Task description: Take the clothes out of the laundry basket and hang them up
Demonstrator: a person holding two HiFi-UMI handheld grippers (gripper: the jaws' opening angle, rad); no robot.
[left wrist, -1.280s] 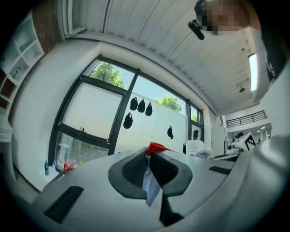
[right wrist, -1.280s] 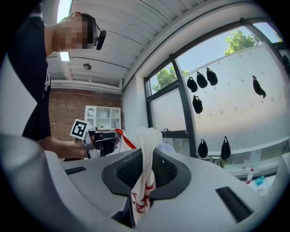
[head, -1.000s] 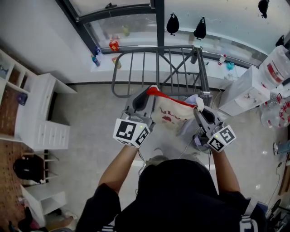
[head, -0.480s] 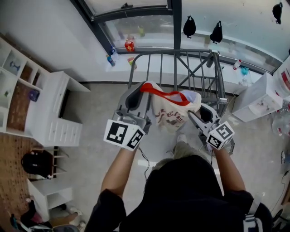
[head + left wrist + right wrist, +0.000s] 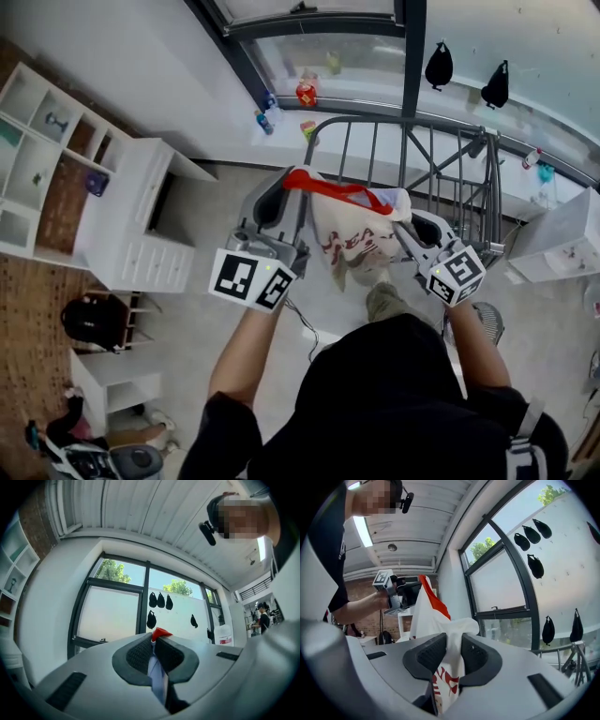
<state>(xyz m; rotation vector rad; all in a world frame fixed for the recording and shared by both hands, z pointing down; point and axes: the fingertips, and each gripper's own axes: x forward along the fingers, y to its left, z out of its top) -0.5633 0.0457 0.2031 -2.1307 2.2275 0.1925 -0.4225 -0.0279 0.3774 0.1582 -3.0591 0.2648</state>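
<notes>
A white shirt [image 5: 352,239] with a red neck trim and red print hangs stretched between my two grippers, above the floor in front of the grey drying rack [image 5: 450,178]. My left gripper [image 5: 292,178] is shut on the red trim [image 5: 161,633] at the shirt's left end. My right gripper [image 5: 405,217] holds the bunched right edge; its jaws have just been closing, and white cloth [image 5: 452,644] fills the gap between the pads. In the right gripper view the shirt [image 5: 426,611] runs across to the left gripper [image 5: 417,588].
The rack stands against a big window with bottles on its sill [image 5: 305,94]. A white shelf unit [image 5: 141,225] is at the left. A round mesh thing [image 5: 473,323] sits on the floor by my right arm. A white cabinet [image 5: 562,244] is at the right.
Both grippers have carried the shirt sideways across the room, a little higher. The rack and window now sit further right in the head view, and more of the white shelves shows.
</notes>
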